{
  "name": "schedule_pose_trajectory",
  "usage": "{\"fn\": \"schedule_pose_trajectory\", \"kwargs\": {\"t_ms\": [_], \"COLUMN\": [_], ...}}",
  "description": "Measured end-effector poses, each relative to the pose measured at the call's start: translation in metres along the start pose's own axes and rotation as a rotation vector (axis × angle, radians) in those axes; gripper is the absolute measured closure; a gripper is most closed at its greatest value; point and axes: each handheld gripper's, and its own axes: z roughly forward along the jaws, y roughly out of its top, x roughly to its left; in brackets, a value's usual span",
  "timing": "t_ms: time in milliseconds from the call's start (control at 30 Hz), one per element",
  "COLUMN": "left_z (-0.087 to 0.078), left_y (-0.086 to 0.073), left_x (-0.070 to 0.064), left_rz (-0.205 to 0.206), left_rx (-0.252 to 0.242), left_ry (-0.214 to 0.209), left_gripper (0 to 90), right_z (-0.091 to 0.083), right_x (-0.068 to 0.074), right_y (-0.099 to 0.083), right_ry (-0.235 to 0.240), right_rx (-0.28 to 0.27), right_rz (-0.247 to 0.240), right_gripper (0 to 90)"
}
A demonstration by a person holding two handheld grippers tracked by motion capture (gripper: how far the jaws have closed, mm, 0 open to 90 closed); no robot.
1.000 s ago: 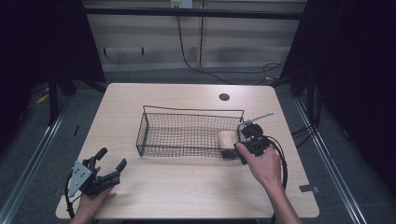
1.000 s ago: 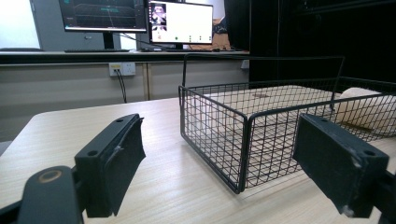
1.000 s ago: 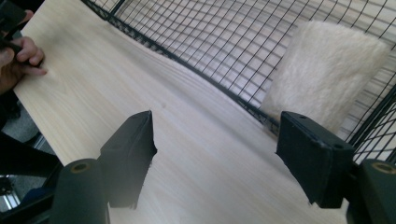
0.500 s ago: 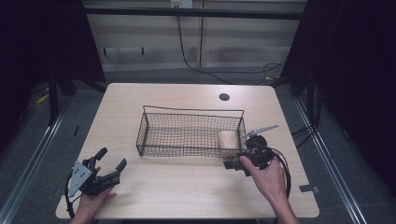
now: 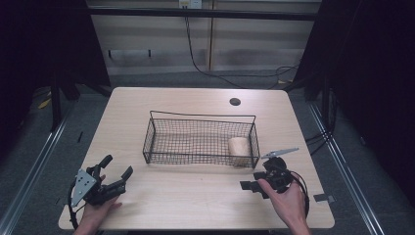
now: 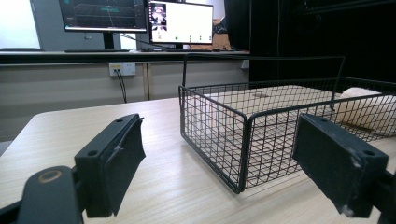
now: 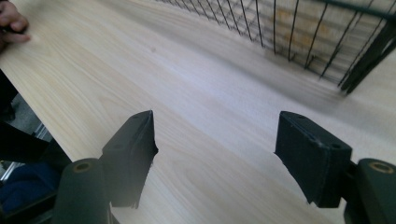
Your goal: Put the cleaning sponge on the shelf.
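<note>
A: How are the jaws of the left gripper (image 5: 116, 172) seen?

B: They are spread wide apart with nothing held between them. In the left gripper view the near corner of the black wire-mesh basket (image 6: 243, 121) is framed in the gap. The gripper is held by a hand (image 5: 95, 210) low over the front left part of the pale wooden table (image 5: 195, 205), well apart from the basket.

A: And the right gripper (image 5: 257, 182)?

B: Its jaws are also released, and only bare tabletop (image 7: 210, 116) is seen between them in the right gripper view. It is gripped by the person's right hand (image 5: 288, 203) near the front right of the table, just in front of the basket's right end, without contact.

A: Where is the basket placed?

B: The rectangular basket (image 5: 200, 139) is set at the middle of the table, long side facing the person. A pale beige rounded block (image 5: 238, 147) is lying inside it at the right end, against the right wall. The same piece (image 6: 364, 109) is seen through the mesh in the left gripper view.

A: Anything farther out?

B: A small dark round hole (image 5: 235, 102) is set in the table's far right part. Two lit monitors (image 6: 182, 22) are seen on a counter beyond the table.
</note>
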Motion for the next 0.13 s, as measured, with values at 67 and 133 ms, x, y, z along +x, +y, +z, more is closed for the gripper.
{"fn": "schedule_pose_trajectory", "kwargs": {"t_ms": [67,133], "left_z": [0.0000,0.0000], "left_y": [0.0000,0.0000], "left_x": [0.0000,0.0000], "left_rz": [0.000,0.000], "left_rx": [0.000,0.000], "left_ry": [0.000,0.000], "left_gripper": [15.9,15.9], "right_z": [0.0034,0.0067], "right_x": [-0.0006,0.0001], "right_y": [-0.0058,-0.0099], "right_ry": [-0.009,-0.014], "right_rx": [0.007,0.005], "right_rz": [0.002,-0.001], "right_gripper": [28.6,28.7]}}
